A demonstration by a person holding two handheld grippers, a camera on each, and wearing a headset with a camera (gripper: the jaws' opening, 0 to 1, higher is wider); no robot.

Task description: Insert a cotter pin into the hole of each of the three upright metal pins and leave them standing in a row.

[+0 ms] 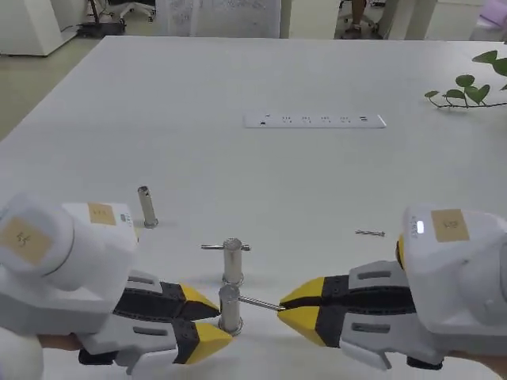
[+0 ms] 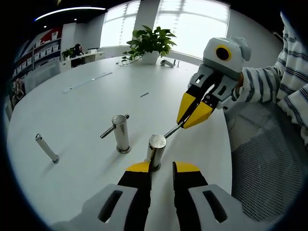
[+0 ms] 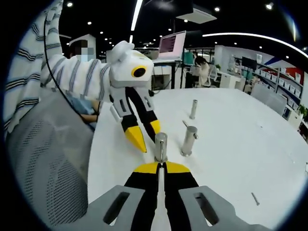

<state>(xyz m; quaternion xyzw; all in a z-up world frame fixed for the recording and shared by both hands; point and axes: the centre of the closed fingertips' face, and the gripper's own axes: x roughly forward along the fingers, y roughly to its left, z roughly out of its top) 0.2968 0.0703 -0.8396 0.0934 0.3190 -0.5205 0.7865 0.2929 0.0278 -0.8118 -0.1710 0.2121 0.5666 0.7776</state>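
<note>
Here, the nearest upright pin stood on the table, and a cotter pin met it near its top from the side. The right tool was closed on this cotter pin. The left tool was partly open around the pin's base; whether it pressed could not be told. Behind, the second pin was already fitted and the third pin was bare. A push off the hole's line would probably tip the loosely held pin.

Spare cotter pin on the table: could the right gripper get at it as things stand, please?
Probably not yet: the right gripper is shut on another cotter pin at the near post. The table between it and the spare pin looks bare, so once it lets go the way seems free.
</note>
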